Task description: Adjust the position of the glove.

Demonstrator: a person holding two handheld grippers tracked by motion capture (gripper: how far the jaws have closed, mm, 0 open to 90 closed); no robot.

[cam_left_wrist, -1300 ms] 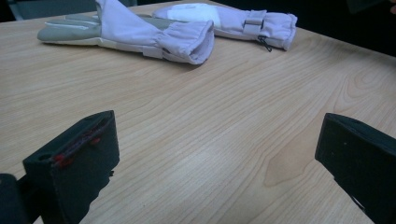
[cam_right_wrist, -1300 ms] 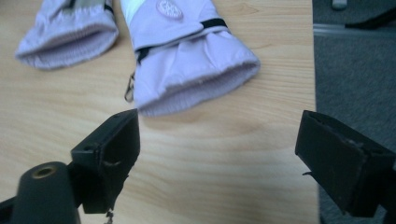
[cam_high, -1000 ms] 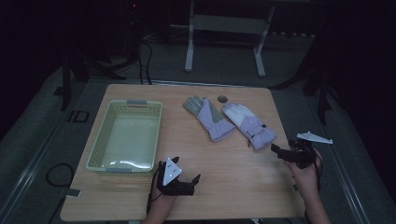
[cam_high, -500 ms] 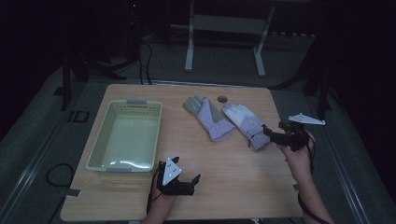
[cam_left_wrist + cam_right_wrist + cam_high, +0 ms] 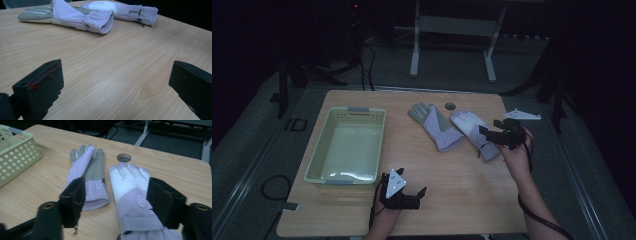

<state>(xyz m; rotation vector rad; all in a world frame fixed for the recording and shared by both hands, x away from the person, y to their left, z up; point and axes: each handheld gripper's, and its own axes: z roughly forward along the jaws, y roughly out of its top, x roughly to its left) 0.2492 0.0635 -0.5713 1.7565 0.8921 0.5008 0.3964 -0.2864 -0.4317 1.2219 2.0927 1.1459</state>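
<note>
Right gripper (image 5: 488,134) moved over white-backed glove (image 5: 474,132), jaws closing.

High view dim, surroundings near black; gripper views brighter, near jaws blurred, soft table sheen.

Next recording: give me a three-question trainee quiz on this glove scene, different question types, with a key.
1. True or false: the green basket holds a glove.
2. Which gripper is at the cuff of the white-backed glove? A) left gripper B) right gripper
3. Fill in: the grey-palmed glove lies with its ____ side up.

Key:
1. False, the basket shows no glove.
2. B. The right gripper hovers over that cuff, jaws just closing but not yet pressing; the left gripper sits open near the table's front edge.
3. Palm.
</note>
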